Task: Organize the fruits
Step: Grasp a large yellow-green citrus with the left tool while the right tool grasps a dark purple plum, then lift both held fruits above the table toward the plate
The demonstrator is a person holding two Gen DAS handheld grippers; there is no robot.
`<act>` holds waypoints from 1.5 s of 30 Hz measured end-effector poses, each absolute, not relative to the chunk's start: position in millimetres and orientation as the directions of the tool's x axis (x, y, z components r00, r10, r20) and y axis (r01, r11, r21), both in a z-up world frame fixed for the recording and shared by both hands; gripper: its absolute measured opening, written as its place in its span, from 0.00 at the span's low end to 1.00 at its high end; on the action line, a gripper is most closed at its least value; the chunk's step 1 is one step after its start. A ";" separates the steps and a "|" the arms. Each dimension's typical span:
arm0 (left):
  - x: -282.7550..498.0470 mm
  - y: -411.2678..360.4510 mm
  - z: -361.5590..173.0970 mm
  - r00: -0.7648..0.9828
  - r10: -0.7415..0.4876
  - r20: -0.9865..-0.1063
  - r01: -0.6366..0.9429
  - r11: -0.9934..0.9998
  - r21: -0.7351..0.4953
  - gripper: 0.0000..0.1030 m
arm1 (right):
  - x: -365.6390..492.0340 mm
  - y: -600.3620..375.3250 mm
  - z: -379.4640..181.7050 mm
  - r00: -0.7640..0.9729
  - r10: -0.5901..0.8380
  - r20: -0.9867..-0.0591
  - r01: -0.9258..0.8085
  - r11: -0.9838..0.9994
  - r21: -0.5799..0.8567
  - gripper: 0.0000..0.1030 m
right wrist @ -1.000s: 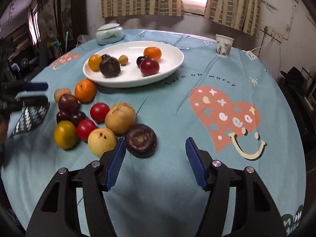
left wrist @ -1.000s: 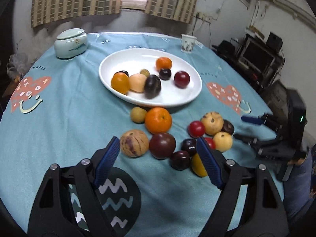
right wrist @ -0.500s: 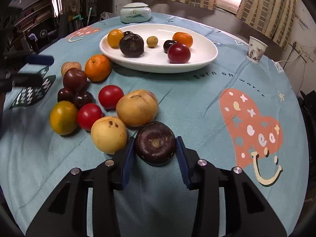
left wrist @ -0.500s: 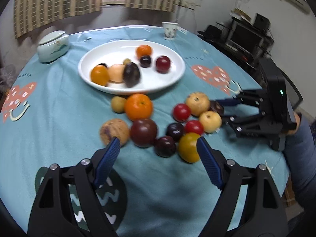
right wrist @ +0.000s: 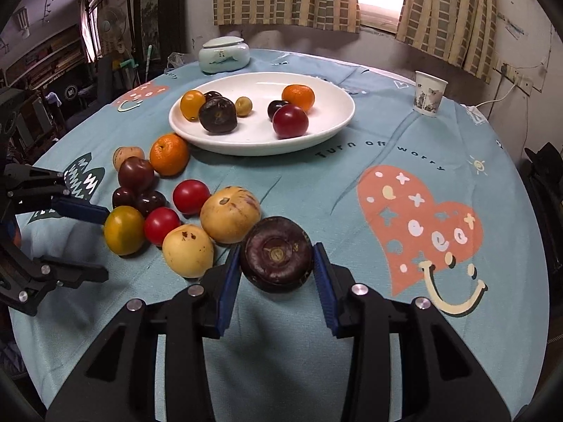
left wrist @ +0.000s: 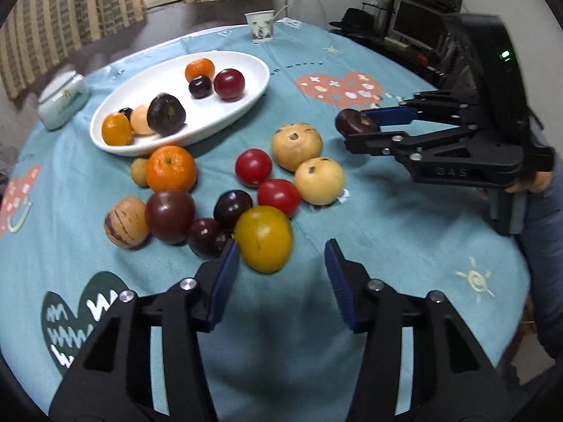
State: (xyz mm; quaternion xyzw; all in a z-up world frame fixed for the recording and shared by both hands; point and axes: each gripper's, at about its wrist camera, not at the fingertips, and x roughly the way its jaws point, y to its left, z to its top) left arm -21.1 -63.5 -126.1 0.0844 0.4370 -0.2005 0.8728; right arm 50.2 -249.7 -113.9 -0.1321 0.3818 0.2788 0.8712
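1. Left wrist view alone showed the right gripper [left wrist: 355, 128] side-on, w/ a person's hand [left wrist: 527, 183] and blue sleeve [left wrist: 542, 225] behind it, plus dark shelving w/ electronics [left wrist: 422, 17] at the back.
2. Right wrist view alone showed the "turn off worry" lettering [right wrist: 380, 153] on the cloth, a small yellow-green fruit [right wrist: 243, 106] in the plate [right wrist: 337, 119], and the left gripper [right wrist: 84, 242] from the side at the frame's left edge.
3. Both views: teal tablecloth [left wrist: 404, 246], white oval plate holding several fruits, paper cup [left wrist: 259, 26], lidded ceramic jar [right wrist: 223, 55].
4. Right gripper [right wrist: 278, 274]: jaws clamped on a dark purple round fruit [right wrist: 277, 258], pads pressed on both sides; fruit was just beside a tan fruit [right wrist: 230, 214] and a pale yellow one [right wrist: 188, 255]. Can't tell if it sat on the cloth or just above.
5. Left gripper [left wrist: 281, 274]: jaws apart and had just been closing in; left pad touched or nearly touched a yellow-orange fruit [left wrist: 264, 237], right pad clear of it. Nothing gripped.
6. Loose pile on the cloth near the plate: orange [left wrist: 170, 168], two red fruits [left wrist: 253, 167], dark plums [left wrist: 232, 207], striped tan fruit [left wrist: 125, 221].
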 end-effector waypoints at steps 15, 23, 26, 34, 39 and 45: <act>-8.9 -70.0 -126.4 0.586 -0.211 -0.782 0.365 0.931 0.023 0.38 | 43.0 -247.4 -112.5 0.554 0.400 -0.730 -0.601 0.799 -0.019 0.40; -13.1 -57.2 -104.0 0.728 -0.082 -0.680 0.231 0.964 0.131 0.38 | 45.9 -248.6 -116.6 0.540 0.401 -0.740 -0.600 0.800 -0.005 0.40; -8.7 -50.8 -107.3 0.728 -0.074 -0.682 0.205 0.972 0.114 0.38 | 46.5 -248.8 -117.0 0.539 0.403 -0.740 -0.597 0.802 0.002 0.40; -1.7 -31.3 -106.9 0.736 -0.068 -0.673 0.156 0.985 0.071 0.38 | 49.6 -248.3 -120.2 0.513 0.424 -0.746 -0.607 0.794 0.034 0.40; -3.3 -24.7 -102.6 0.745 -0.074 -0.663 0.138 0.989 0.044 0.38 | 51.2 -248.5 -122.5 0.504 0.428 -0.750 -0.607 0.793 0.045 0.40; -1.0 -24.3 -104.8 0.736 -0.068 -0.673 0.131 0.990 0.043 0.38 | 52.4 -248.6 -123.6 0.501 0.428 -0.752 -0.606 0.794 0.048 0.40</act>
